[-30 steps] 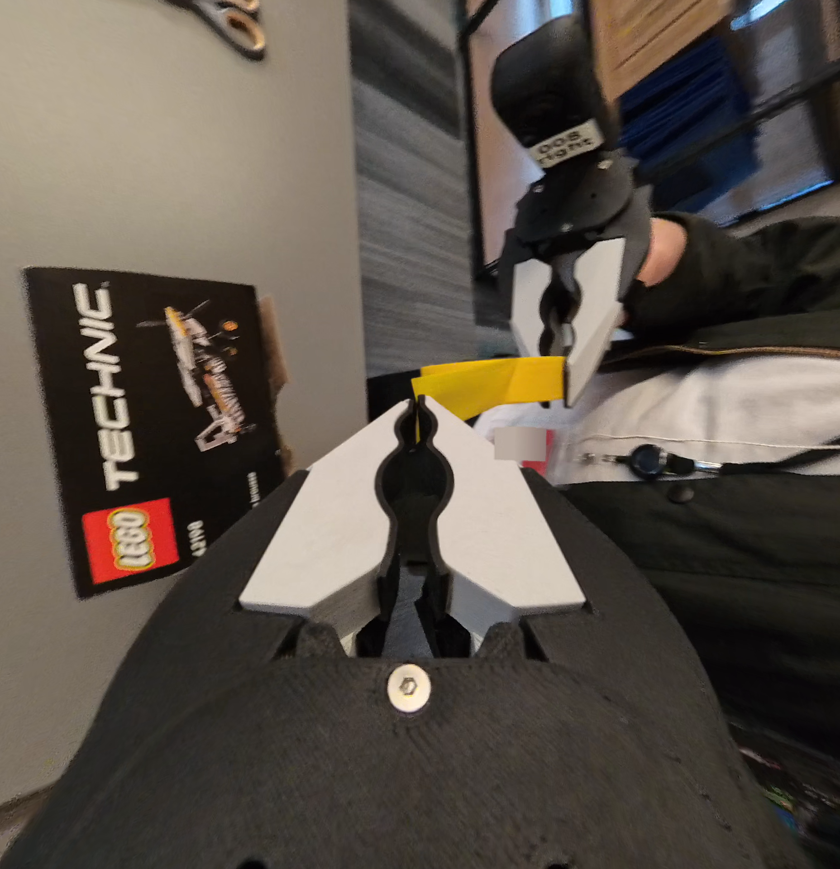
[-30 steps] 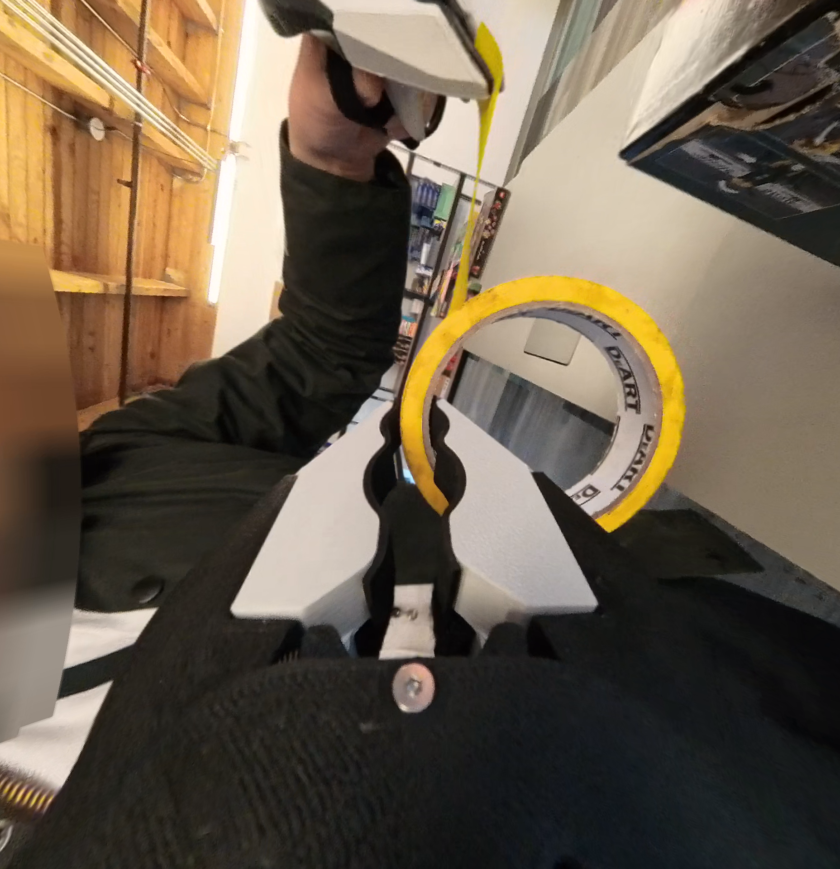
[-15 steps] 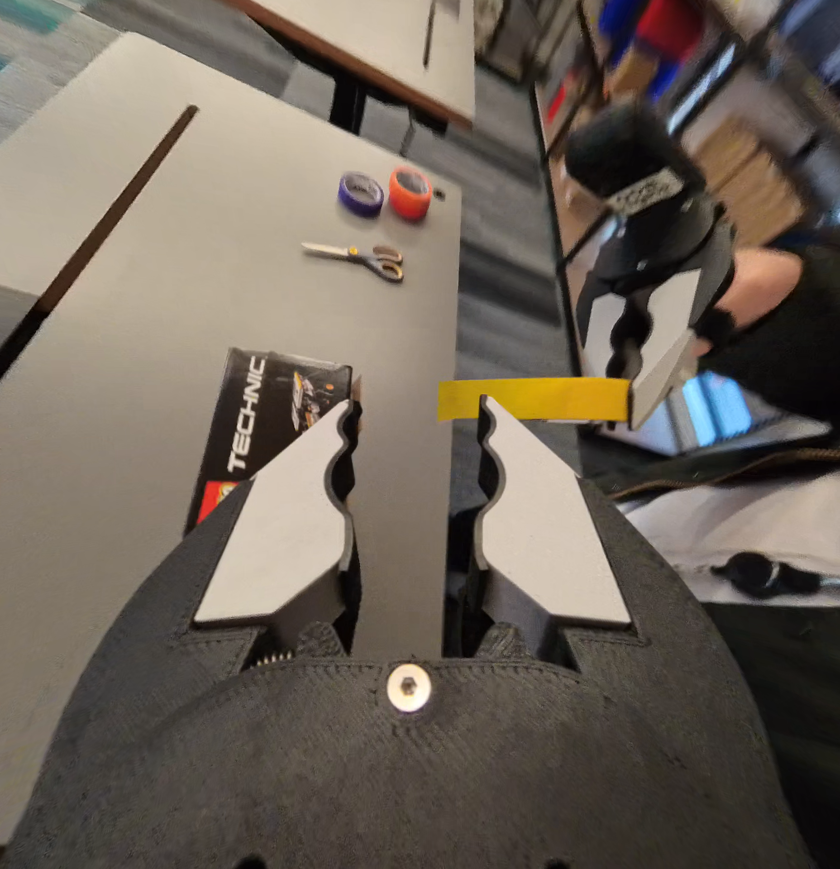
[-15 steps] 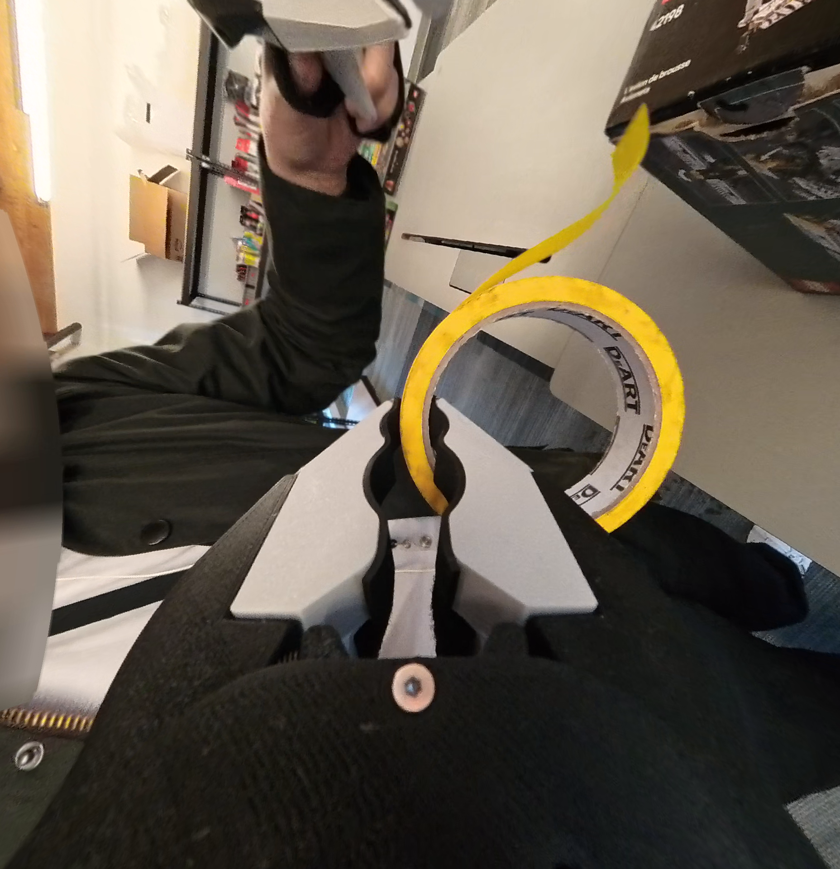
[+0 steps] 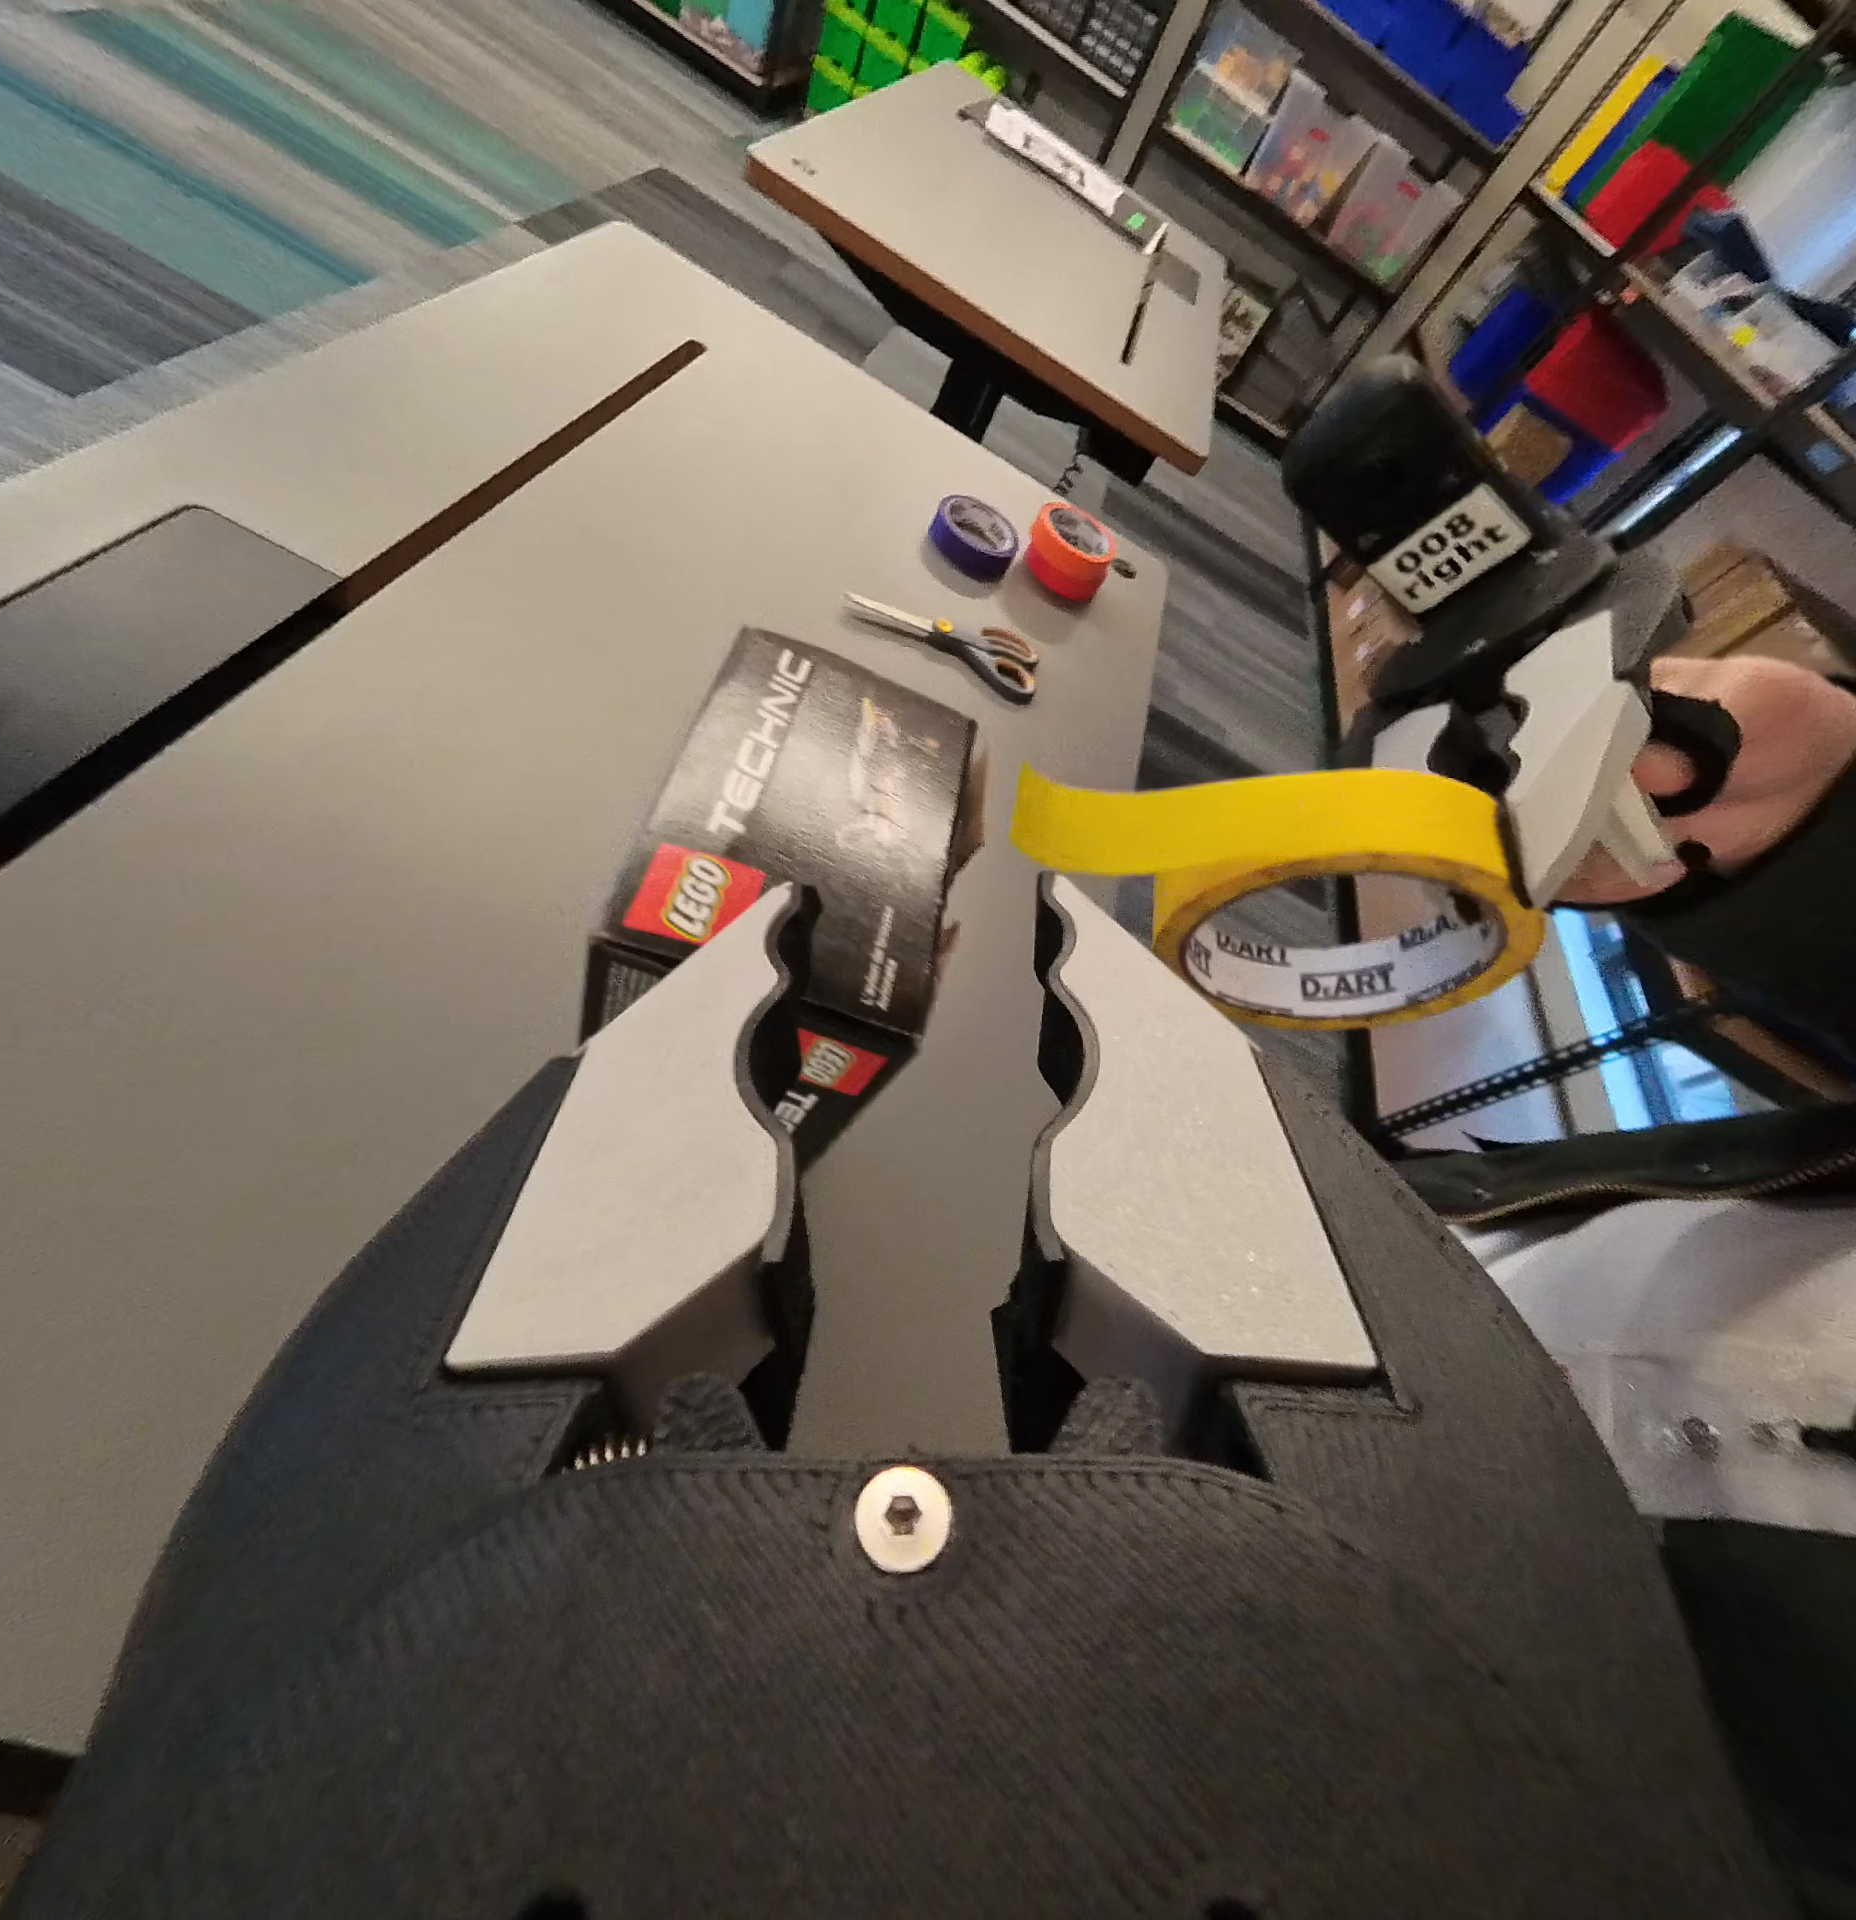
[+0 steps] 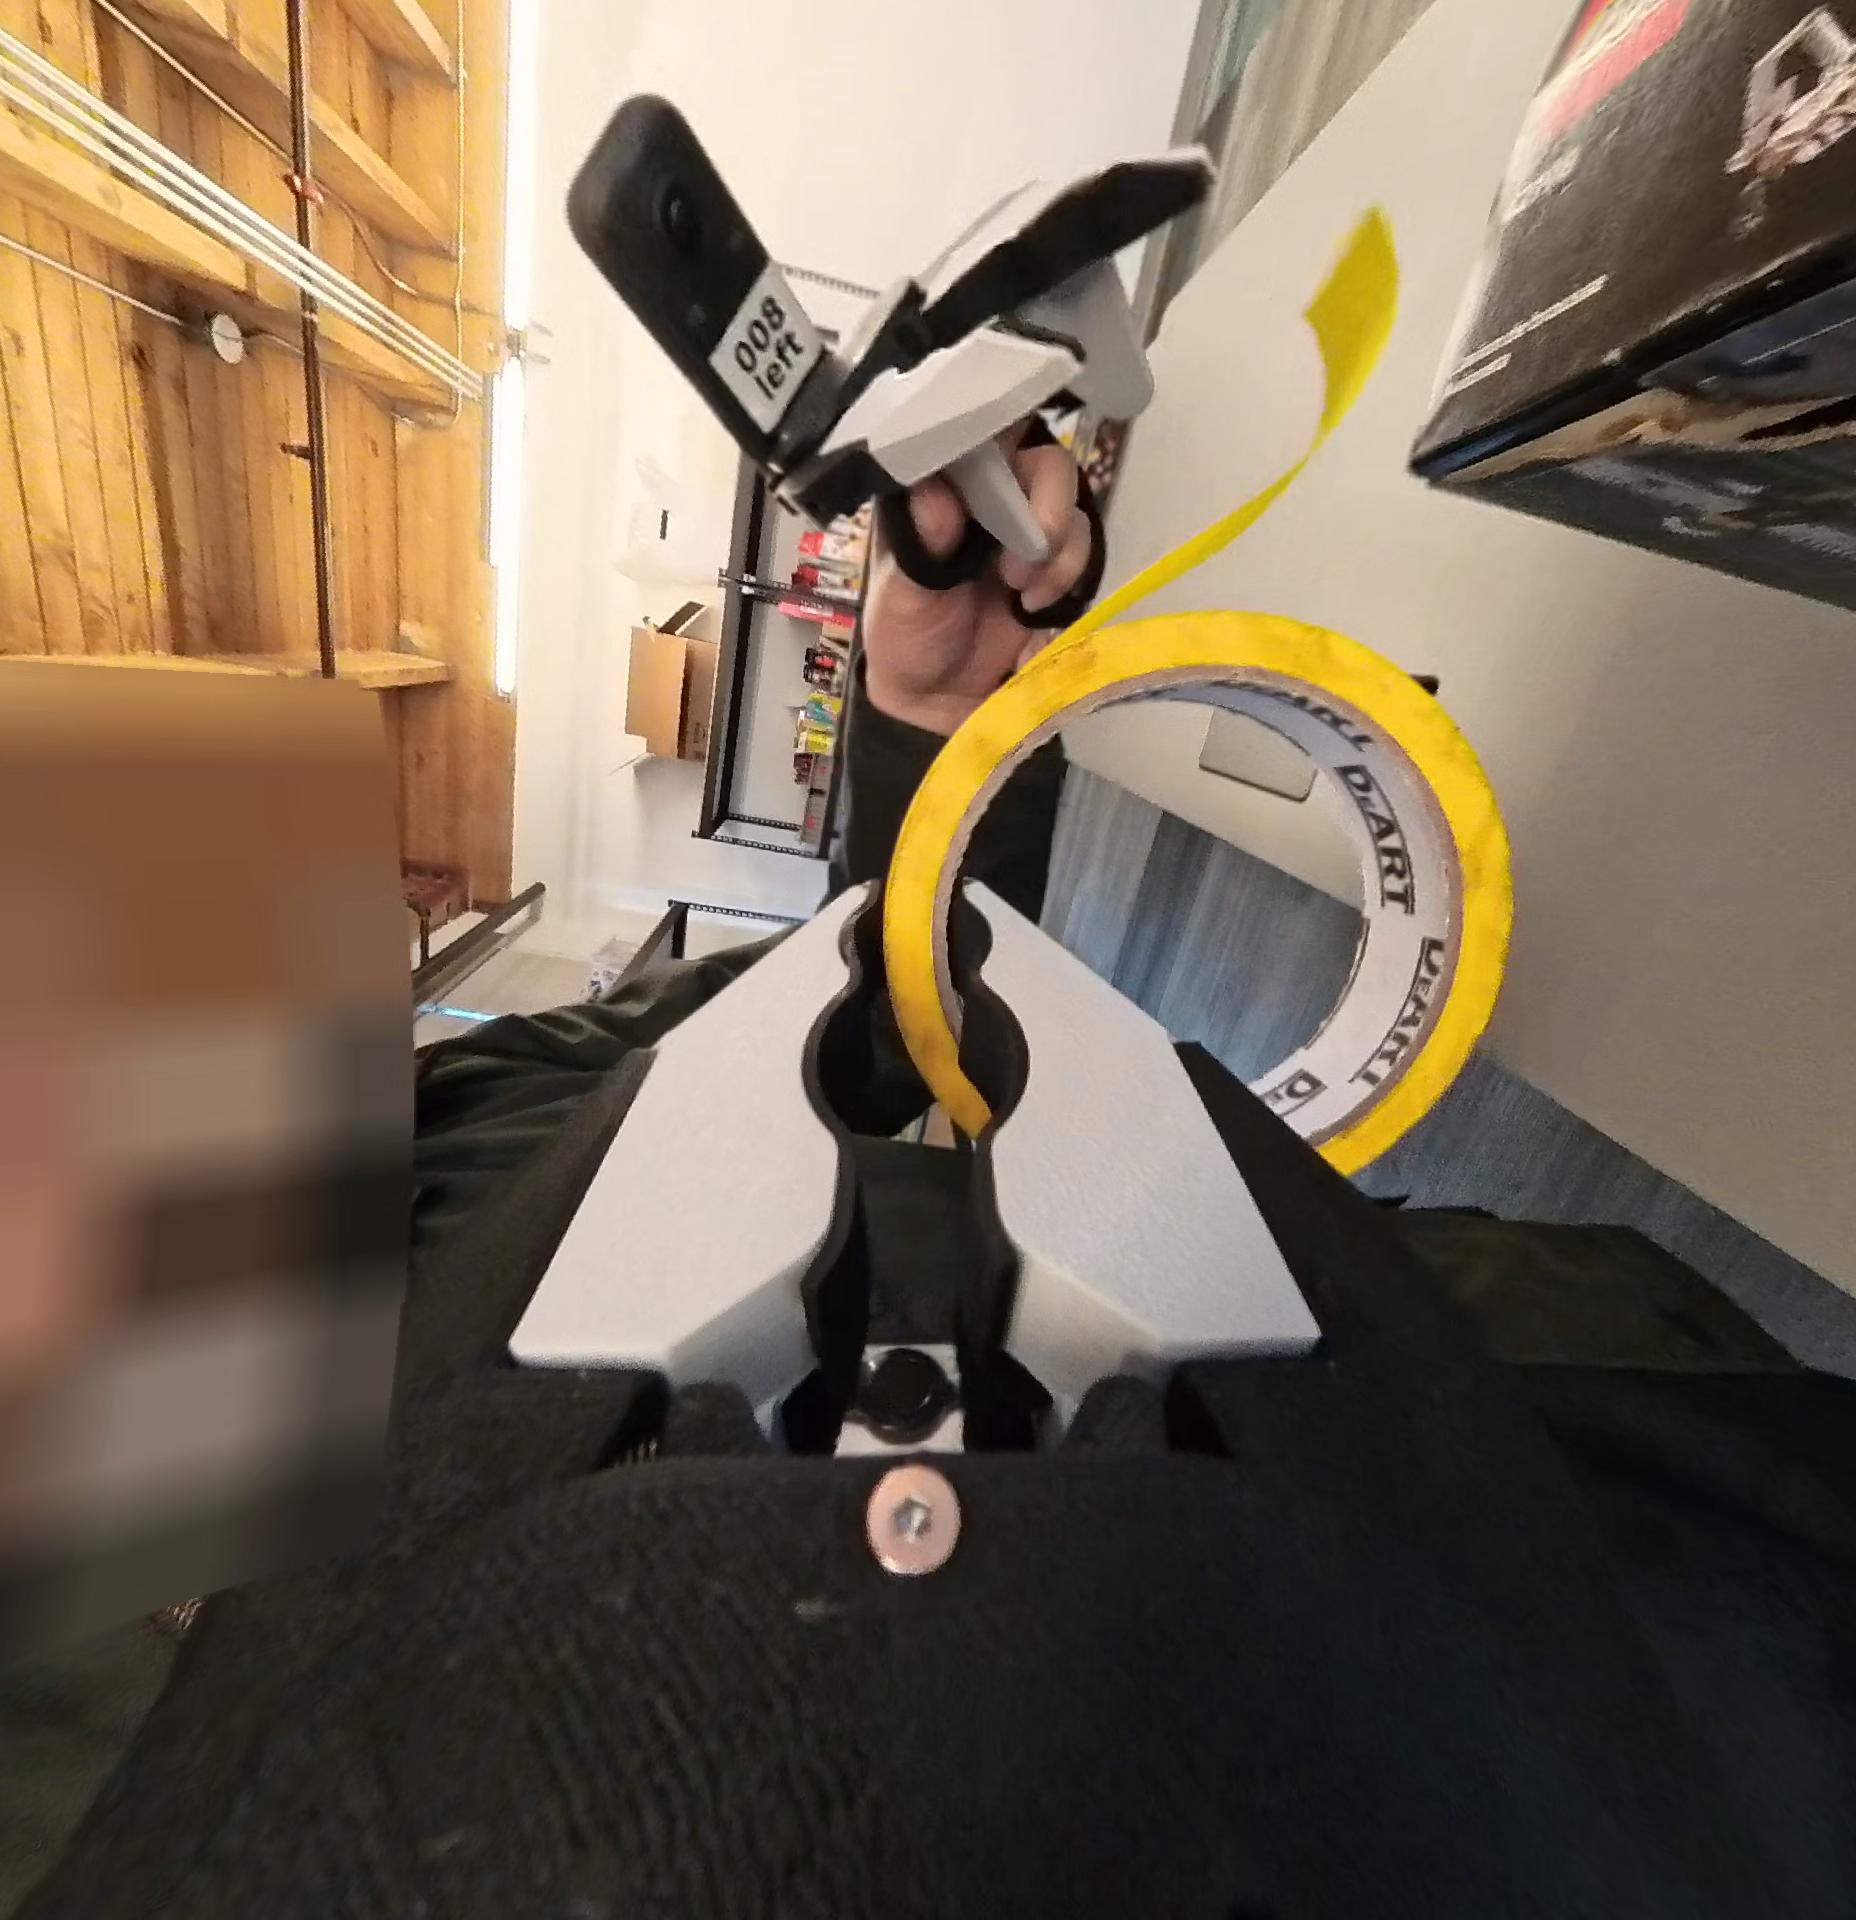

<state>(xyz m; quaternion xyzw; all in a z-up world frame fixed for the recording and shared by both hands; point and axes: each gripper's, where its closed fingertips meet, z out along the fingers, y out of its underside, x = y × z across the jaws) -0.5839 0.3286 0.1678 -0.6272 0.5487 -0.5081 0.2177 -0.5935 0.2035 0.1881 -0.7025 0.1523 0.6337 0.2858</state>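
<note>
My right gripper (image 6: 919, 904) is shut on the wall of a yellow tape roll (image 6: 1475, 831) and holds it in the air beside the table edge. A loose strip of tape (image 6: 1339, 343) curls free from the roll. In the left wrist view the roll (image 5: 1350, 1018) and its strip (image 5: 1163, 821) hang to the right of my left gripper (image 5: 913, 904), which is open and empty above the grey table (image 5: 332, 935). A black printed box (image 5: 830, 769) lies on the table just beyond the left fingertips. The strip's end is near the right fingertip; I cannot tell if it touches.
Scissors (image 5: 945, 644), a purple tape roll (image 5: 971, 535) and an orange tape roll (image 5: 1071, 551) lie at the far end of the table. A second table (image 5: 1007, 239) and shelves with coloured bins (image 5: 1589, 260) stand behind. A person in a dark jacket (image 5: 1786, 935) is at the right.
My left gripper has opened and let go of the tape's end. It has swung to face along the table. The strip now hangs free from the roll.
</note>
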